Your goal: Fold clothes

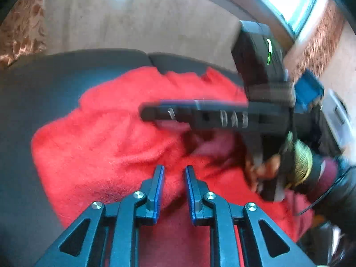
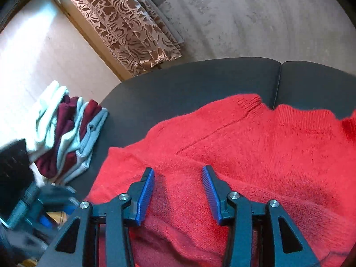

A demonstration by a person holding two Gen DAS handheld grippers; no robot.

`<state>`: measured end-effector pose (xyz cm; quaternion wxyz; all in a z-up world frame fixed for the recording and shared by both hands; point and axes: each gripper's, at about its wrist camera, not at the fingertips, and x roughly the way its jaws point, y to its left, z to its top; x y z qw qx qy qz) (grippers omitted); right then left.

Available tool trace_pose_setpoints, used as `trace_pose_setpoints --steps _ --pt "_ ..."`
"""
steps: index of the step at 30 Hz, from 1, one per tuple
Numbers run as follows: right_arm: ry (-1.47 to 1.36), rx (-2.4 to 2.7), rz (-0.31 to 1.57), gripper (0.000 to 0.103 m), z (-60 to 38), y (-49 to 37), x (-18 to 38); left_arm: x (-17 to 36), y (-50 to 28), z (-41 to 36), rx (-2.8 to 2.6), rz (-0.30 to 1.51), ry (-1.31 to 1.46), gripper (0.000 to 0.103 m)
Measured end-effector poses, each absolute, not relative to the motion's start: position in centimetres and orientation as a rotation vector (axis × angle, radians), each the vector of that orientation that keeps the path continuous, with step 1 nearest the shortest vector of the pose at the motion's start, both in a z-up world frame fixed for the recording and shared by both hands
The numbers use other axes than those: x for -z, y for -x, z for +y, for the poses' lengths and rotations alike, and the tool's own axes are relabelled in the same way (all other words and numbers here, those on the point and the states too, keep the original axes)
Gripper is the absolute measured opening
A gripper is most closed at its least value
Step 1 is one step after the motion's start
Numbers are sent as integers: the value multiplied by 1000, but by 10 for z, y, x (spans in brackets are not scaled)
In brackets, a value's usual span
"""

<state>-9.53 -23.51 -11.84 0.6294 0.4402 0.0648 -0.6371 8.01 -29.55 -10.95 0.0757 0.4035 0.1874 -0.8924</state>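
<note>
A fuzzy red sweater point(image 1: 100, 144) lies spread and rumpled on a dark grey table point(image 1: 33, 89). In the left wrist view my left gripper point(image 1: 174, 171) sits low at the sweater's near part. Its blue pads are almost together, with a fold of red knit pinched between them. My right gripper's finger point(image 1: 178, 113) crosses from the right above the sweater, blurred, with a person's hand point(image 1: 267, 166) behind it. In the right wrist view the right gripper point(image 2: 178, 169) hovers over the sweater point(image 2: 267, 144) with its jaws partly apart. The knit lies under them and the pads do not press on it.
A stack of folded white, maroon and pale blue clothes point(image 2: 66, 133) sits at the table's left edge point(image 2: 189, 84). A patterned brown curtain point(image 2: 133, 22) hangs beyond it over the concrete floor. A seam splits the tabletop at the far side. A blue object point(image 1: 309, 89) shows at the right.
</note>
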Motion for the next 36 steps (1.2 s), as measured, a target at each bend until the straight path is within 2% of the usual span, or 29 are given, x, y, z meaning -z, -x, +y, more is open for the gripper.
trace_pose_setpoints --steps 5,8,11,13,19,25,28,32,34,36 --pt "-1002 1458 132 46 -234 97 120 115 -95 -274 2689 414 -1263 16" --pt "-1002 1463 136 45 -234 96 119 115 -90 -277 2664 423 -1270 16" --pt "-994 1494 208 45 -236 88 111 115 -86 -275 2658 371 -1281 16" --pt "-995 1519 283 49 -230 81 101 115 -86 -276 2660 379 -1272 16" --pt "-891 1538 359 54 -169 70 59 103 -88 -290 2678 496 -1242 17" --pt "-926 1564 436 56 -148 69 71 48 -96 -336 2749 751 -981 19" --pt "-941 1565 435 56 -148 69 80 50 -74 -347 2721 703 -1034 19" --pt "-965 1504 496 61 -146 56 94 82 -48 -335 2597 563 -1325 19" --pt "-932 1488 519 61 -132 47 99 96 -40 -332 2595 478 -1385 22" --pt "-913 1474 514 61 -115 42 103 100 -35 -335 2611 507 -1404 22"
